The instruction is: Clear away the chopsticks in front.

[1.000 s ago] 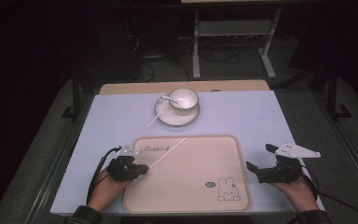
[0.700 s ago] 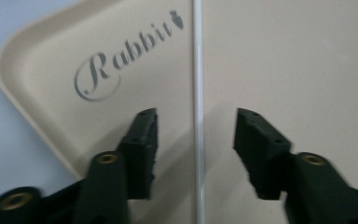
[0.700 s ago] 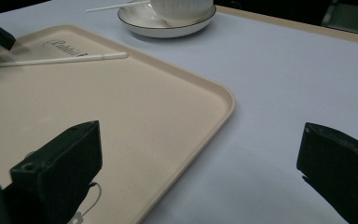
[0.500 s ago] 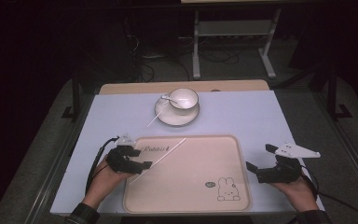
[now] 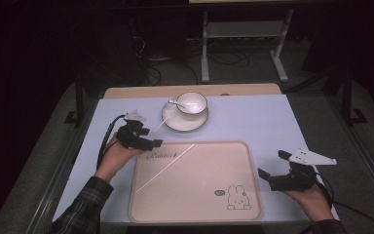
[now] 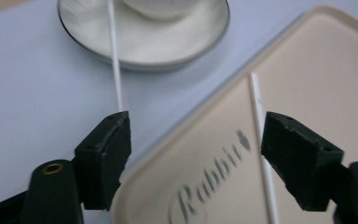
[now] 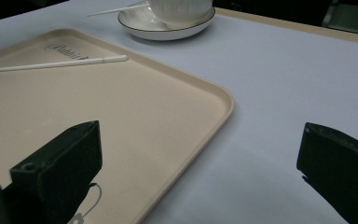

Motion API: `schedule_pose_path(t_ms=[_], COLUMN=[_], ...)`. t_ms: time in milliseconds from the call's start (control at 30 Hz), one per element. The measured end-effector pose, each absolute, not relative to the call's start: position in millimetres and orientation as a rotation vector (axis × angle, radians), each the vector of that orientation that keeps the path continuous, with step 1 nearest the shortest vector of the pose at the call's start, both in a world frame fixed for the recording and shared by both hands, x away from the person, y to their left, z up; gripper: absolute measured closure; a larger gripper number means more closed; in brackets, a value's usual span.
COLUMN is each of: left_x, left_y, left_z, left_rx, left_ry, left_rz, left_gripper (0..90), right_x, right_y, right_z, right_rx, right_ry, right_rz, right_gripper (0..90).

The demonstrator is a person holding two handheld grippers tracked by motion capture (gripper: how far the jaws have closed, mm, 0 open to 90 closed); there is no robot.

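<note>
Stirrer stick (image 6: 115,70) leaning off the saucer (image 6: 177,44) ends at the left gripper (image 6: 193,140), jaws spread wide, holding nothing.

- My left tool (image 5: 148,137) is black, with a grey plate on top.
- My right tool (image 5: 272,168) is black too, and its plate is pale grey.
- The tray (image 5: 233,161) is beige, with dark "Rabbit" lettering and a small rabbit drawing.
- The stick on the tray (image 5: 164,167) is white.
- The stick by the saucer (image 6: 115,70) is white.
- The cup (image 5: 192,103) and saucer (image 5: 175,122) are white; the saucer has a dark rim line.
- The bench (image 5: 263,122) is pale lavender-blue.
- My sleeve (image 5: 80,212) is dark plaid.
</note>
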State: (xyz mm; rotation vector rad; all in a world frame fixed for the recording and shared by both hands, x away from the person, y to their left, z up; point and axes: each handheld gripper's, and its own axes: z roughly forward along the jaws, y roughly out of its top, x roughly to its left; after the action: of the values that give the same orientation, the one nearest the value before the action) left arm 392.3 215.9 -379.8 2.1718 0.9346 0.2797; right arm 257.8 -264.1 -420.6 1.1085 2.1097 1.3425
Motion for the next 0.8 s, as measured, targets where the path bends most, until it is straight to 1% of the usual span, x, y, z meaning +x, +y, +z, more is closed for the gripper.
schedule_pose_path(t_ms=[133, 200, 233, 300, 400, 500, 600, 800], left_x=[415.9, 427.8, 427.8, 445.8, 463.5, 479.1, 491.3, 509.0], left_y=[208.7, 204.1, 204.1, 197.9, 190.7, 184.9, 180.0, 171.7], left_z=[-376.6, -377.1, -377.1, -379.9, -384.7, -391.0, -398.4, -411.6], left_rx=[2.169, 2.171, 2.171, 2.166, 2.177, 2.201, 2.209, 2.218], left_ry=[0.935, 0.938, 0.938, 0.950, 0.961, 0.973, 0.978, 1.009], left_rz=[0.306, 0.311, 0.311, 0.315, 0.336, 0.355, 0.346, 0.349], left_gripper=[32.1, 38.1, 39.3, 45.3, 51.3, 54.7, 58.3, 64.6], right_x=[257.9, 258.0, 258.0, 258.4, 258.5, 258.6, 258.8, 259.1], right_y=[-264.3, -264.7, -264.7, -264.9, -264.6, -264.9, -265.2, -264.6], right_z=[-420.5, -420.5, -420.5, -420.5, -420.3, -420.4, -420.2, -420.0], right_rx=[1.108, 1.107, 1.107, 1.107, 1.109, 1.108, 1.108, 1.103], right_ry=[2.110, 2.108, 2.108, 2.107, 2.106, 2.106, 2.104, 2.105], right_rz=[1.344, 1.346, 1.346, 1.348, 1.352, 1.355, 1.363, 1.369], right_gripper=[0.0, 0.0, 0.0, 0.0, 0.0, 0.0, 0.0, 0.0])
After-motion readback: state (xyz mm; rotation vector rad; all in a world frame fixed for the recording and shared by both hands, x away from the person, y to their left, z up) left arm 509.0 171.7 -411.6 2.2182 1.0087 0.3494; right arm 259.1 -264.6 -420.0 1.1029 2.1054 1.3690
